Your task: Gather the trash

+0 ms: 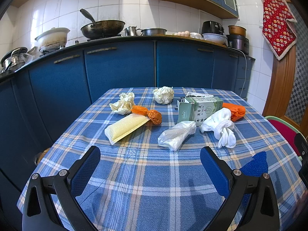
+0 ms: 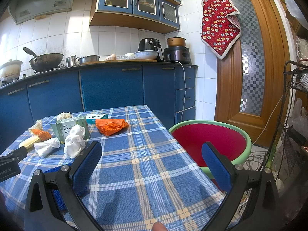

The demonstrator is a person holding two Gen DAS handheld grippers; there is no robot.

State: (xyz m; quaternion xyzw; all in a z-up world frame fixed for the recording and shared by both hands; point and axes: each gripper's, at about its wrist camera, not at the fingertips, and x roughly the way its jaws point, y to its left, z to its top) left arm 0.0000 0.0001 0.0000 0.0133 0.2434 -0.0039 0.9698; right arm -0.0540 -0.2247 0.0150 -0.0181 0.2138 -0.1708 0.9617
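Observation:
Trash lies on a table with a blue plaid cloth (image 1: 146,173): two crumpled paper balls (image 1: 123,103) (image 1: 163,94), a twisted orange net (image 1: 149,114), a yellow foam sleeve (image 1: 125,128), a clear plastic bag (image 1: 176,137), a white knotted net (image 1: 221,128), a green carton (image 1: 198,109) and an orange mesh wad (image 2: 111,126). My left gripper (image 1: 150,151) hovers open over the cloth, short of the plastic bag, with nothing between its fingers. My right gripper (image 2: 151,145) is open and empty over the table's right edge, with the white net (image 2: 76,141) to its left.
A red basin with a green rim (image 2: 240,132) stands just past the table's right edge. Blue cabinets (image 1: 119,67) with pots and a wok (image 1: 103,28) run behind the table. A wooden door (image 2: 250,77), a wire rack (image 2: 296,88) and floor cables lie to the right.

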